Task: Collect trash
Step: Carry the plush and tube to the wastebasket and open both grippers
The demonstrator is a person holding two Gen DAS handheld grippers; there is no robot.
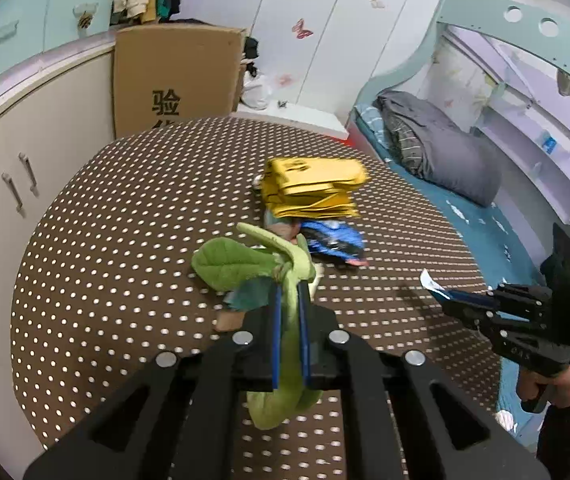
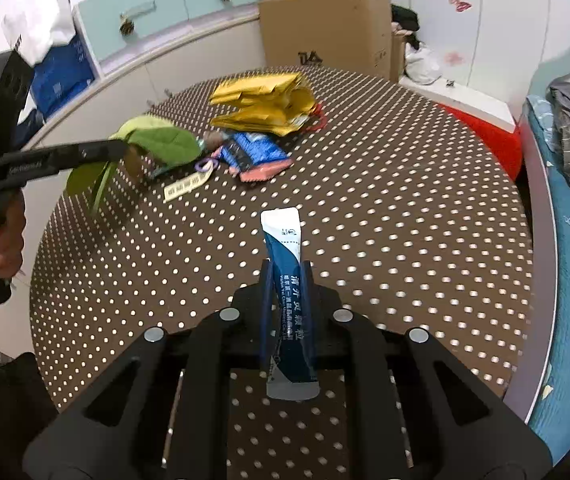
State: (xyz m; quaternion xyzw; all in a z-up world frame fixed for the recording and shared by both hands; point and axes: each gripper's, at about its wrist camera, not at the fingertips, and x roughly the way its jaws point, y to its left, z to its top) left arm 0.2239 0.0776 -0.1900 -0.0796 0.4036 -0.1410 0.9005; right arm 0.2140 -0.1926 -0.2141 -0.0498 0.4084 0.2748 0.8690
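Two hand-held tools work over a round worktop draped in brown cloth with white dots. The left tool is clamped on a green leaf, its blue pads pinching the stem while the blade juts toward 11 o'clock and more greenery hangs below the jaws. In the right wrist view the same leaf shows at 10 o'clock, raised off the cloth at the tip of the left tool, whose handle is gripped by a hand at 9 o'clock.

The right tool is closed on a blue-and-white sachet, white end pointing to 12 o'clock, the packet standing clear of the cloth. From the left wrist view that tool appears at 3 o'clock, the sachet poking from its tip toward the worktop's centre, with a hand on the grip below.

More litter lies on the worktop: a heap of yellow packets at 12 o'clock, a blue wrapper touching its near side, and, in the right wrist view, a pale tag on a purple loop just beside the wrapper.

A cardboard box stands beyond the worktop at 11 o'clock, cabinets at 9 o'clock, and a bed with a grey pillow at 2 o'clock.
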